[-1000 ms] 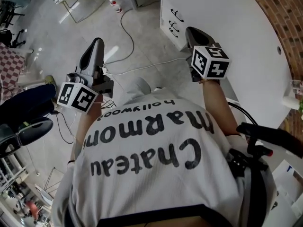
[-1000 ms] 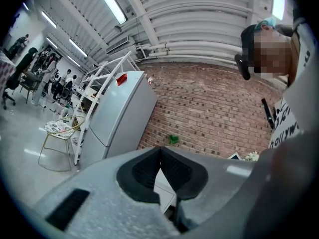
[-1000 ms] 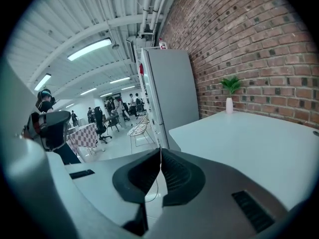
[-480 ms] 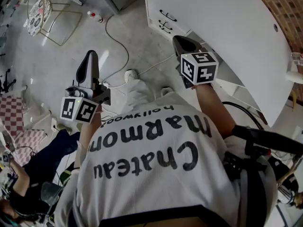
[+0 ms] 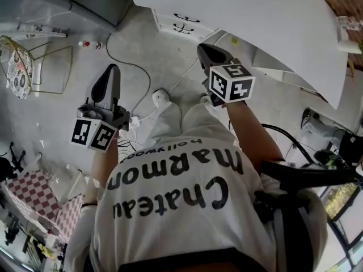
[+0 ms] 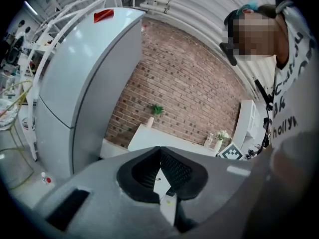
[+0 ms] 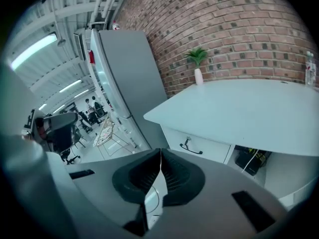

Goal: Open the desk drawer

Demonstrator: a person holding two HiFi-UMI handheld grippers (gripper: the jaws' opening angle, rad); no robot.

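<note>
The white desk [image 5: 266, 16] runs across the top of the head view. Its drawer unit [image 5: 180, 24], with black handles, sits closed under the desk's left end. My right gripper [image 5: 202, 49] is shut and empty, hanging above the floor just short of the desk edge and right of the drawers. My left gripper [image 5: 112, 69] is also shut and empty, farther left over bare floor. In the right gripper view, the top drawer's handle [image 7: 191, 147] shows a little beyond the closed right gripper [image 7: 160, 151]. The left gripper [image 6: 160, 148] points toward the desk [image 6: 149, 139] from farther off.
A tall grey fridge [image 6: 84, 93] stands left of the desk. A cable and a power strip [image 5: 135, 120] lie on the floor between the grippers. A wire chair [image 5: 25, 67] and a small bottle [image 5: 88, 44] are at the left. A potted plant [image 7: 198, 63] stands on the desk.
The view has swung, so the desk and drawers now lie across the top. Both grippers stayed shut, and the right one has shifted left, closer to the drawer unit.
</note>
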